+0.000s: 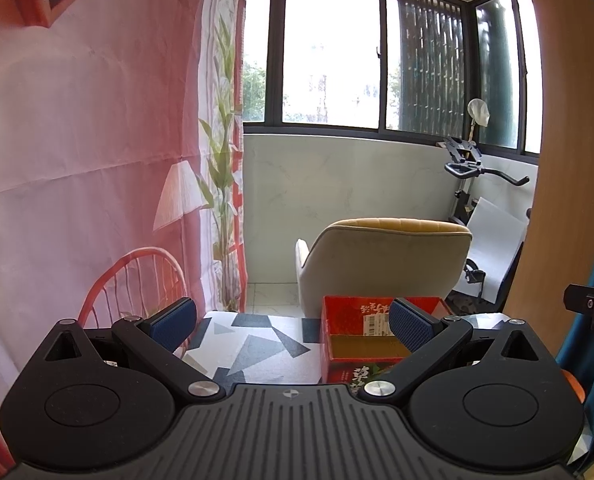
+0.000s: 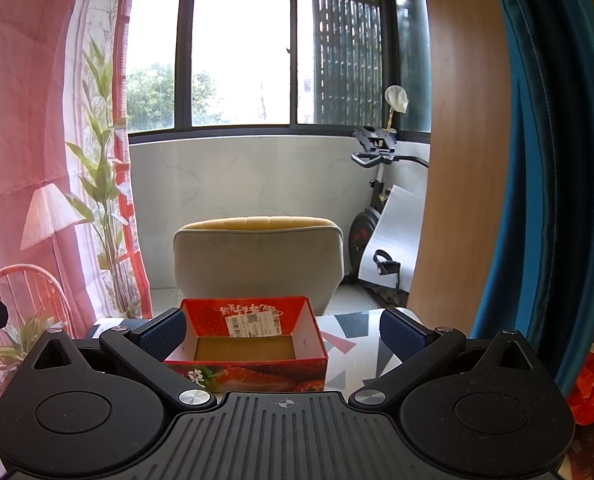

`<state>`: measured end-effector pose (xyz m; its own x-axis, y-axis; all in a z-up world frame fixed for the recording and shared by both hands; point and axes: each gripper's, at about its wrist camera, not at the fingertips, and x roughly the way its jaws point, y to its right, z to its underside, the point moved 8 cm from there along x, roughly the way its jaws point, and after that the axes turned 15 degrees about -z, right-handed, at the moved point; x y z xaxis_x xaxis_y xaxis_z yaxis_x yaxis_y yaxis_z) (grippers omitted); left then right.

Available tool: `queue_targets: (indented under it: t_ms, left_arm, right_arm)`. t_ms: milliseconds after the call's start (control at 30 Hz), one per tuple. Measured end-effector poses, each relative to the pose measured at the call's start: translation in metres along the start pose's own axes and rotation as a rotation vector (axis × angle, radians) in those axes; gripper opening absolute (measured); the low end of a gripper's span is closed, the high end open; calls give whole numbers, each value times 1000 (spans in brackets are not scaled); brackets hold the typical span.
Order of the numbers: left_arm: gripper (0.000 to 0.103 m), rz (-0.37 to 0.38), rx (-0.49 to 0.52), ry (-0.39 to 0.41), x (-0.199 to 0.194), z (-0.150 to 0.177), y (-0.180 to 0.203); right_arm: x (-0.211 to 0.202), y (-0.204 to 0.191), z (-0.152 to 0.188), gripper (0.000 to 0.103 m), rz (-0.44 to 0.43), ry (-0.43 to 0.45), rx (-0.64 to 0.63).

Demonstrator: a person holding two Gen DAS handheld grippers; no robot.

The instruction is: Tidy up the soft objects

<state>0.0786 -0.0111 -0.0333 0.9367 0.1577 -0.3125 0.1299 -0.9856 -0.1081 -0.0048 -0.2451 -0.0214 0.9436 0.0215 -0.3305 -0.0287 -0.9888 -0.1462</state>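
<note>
Indoors, both tongs, left [image 1: 293, 326] and right [image 2: 283, 330], agape over a geometric-patterned tabletop [image 2: 353, 340] by windows [image 2: 241, 52].

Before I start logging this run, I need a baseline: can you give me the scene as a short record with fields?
surface: table with grey, white and dark geometric cloth
container: red strawberry-print box, open top, inside looks empty, white label on far inner wall
soft objects: none visible in either view
left gripper: fingers wide apart, holding nothing
right gripper: fingers wide apart, holding nothing, box ahead of it
behind table: beige armchair, exercise bike, window
sides: pink printed backdrop left, teal curtain right
</note>
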Motion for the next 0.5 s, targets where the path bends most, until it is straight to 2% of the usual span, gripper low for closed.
queue_targets:
  t_ms: [167, 367, 500]
  left_arm:
    - [103, -49, 7, 16, 12, 5, 0]
    - [103, -47, 0, 0, 35, 19, 4]
    - [103, -63, 22, -22, 57, 34, 10]
  right_arm:
    - [9, 11, 7, 103, -3, 28, 24]
    - [35, 24, 18, 103, -76, 58, 90]
    - [59, 26, 34, 103, -60, 68, 42]
